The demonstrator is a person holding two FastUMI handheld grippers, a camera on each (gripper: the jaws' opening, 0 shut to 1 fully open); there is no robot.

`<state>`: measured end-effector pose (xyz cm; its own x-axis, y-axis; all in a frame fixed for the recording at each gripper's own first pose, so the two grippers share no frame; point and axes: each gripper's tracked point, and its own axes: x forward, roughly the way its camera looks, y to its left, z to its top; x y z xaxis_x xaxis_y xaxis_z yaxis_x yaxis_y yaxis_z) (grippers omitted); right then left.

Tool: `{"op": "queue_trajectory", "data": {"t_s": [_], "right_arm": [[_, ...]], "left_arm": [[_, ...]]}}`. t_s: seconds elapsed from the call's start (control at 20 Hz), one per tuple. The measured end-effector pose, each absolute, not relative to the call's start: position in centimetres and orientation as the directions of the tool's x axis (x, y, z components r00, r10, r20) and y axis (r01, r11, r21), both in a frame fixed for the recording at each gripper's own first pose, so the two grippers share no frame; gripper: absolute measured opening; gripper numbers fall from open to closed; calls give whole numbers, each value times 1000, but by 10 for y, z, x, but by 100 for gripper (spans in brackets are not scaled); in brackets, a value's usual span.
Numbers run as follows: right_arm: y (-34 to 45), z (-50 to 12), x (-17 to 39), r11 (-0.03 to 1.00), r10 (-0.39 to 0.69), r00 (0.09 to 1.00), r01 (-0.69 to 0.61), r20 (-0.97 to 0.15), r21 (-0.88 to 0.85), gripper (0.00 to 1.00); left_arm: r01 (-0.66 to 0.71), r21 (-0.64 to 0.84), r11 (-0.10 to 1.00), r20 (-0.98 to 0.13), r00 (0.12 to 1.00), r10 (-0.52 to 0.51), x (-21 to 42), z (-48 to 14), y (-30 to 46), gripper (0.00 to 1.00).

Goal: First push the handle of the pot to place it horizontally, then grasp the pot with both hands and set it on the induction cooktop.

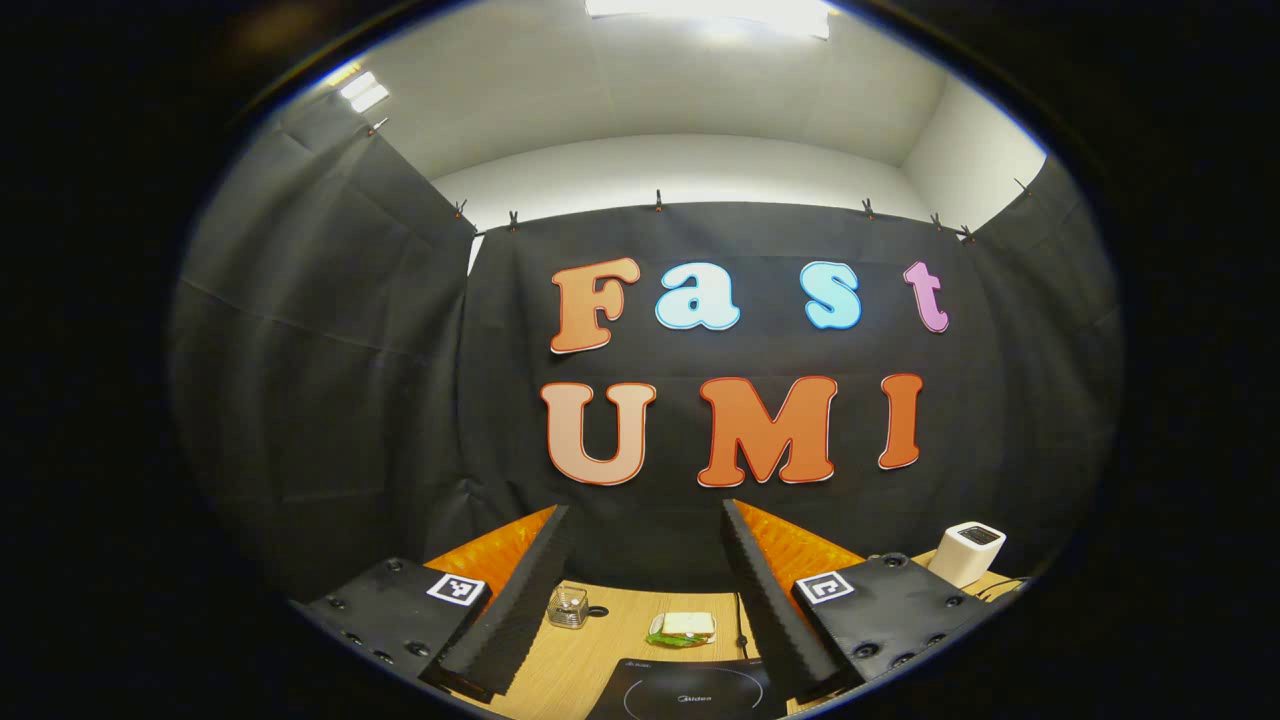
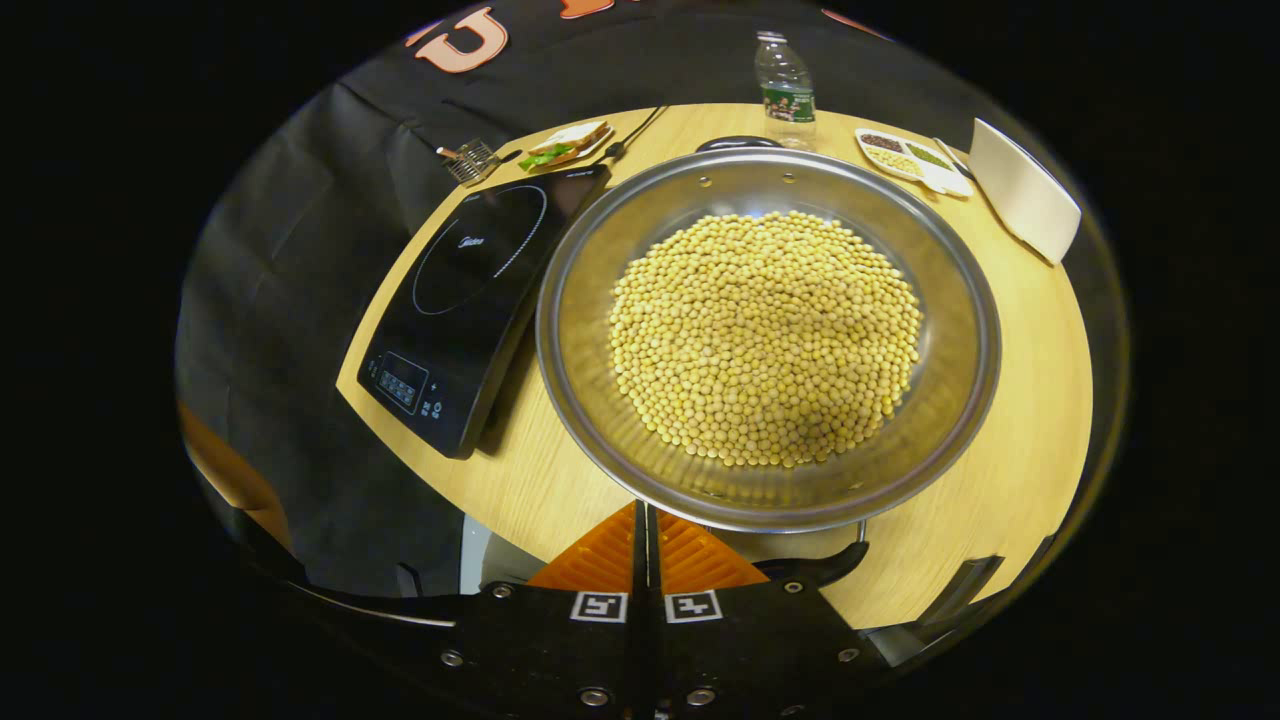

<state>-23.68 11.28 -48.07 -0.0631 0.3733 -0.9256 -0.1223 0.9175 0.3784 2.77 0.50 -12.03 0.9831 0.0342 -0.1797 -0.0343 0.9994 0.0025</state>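
- Nearest to us in the right gripper view, our right tongs (image 2: 645,545) have their fingers pressed together with no gap and nothing between them, sitting just under the near rim of the pot (image 2: 768,335).
- A dark handle (image 2: 815,568) of the pot curves just to the right of those fingertips, close to or touching them; we cannot tell which.
- Just beyond the right tongs the pot sits on the wooden table (image 2: 1010,450), wide, shallow and filled with yellow beans (image 2: 765,335).
- To the left of the right tongs and farther out, the induction cooktop (image 2: 470,300) lies beside the pot, its near edge almost touching the rim.
- Past the pot stand a water bottle (image 2: 786,90) and a divided snack tray (image 2: 910,158), with a sandwich (image 2: 565,143) off to the far left.
- Our left tongs (image 1: 645,600) are spread wide, held high and empty, with the cooktop's far edge (image 1: 690,690) between the fingers.
- We judge we are at the handle-pushing step: closed right tongs serve as a pusher.
- Next we must nudge the handle level, then bring both tongs to opposite sides for the lift.
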Motion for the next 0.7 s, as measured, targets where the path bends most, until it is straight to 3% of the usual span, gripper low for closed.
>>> {"op": "queue_trajectory", "data": {"t_s": [0.7], "right_arm": [[33, -502, -213, 967, 252, -9, -45, -968, 253, 0]], "left_arm": [[-2, 24, 1000, -169, 986, 6, 18, -105, -17, 97]]}}
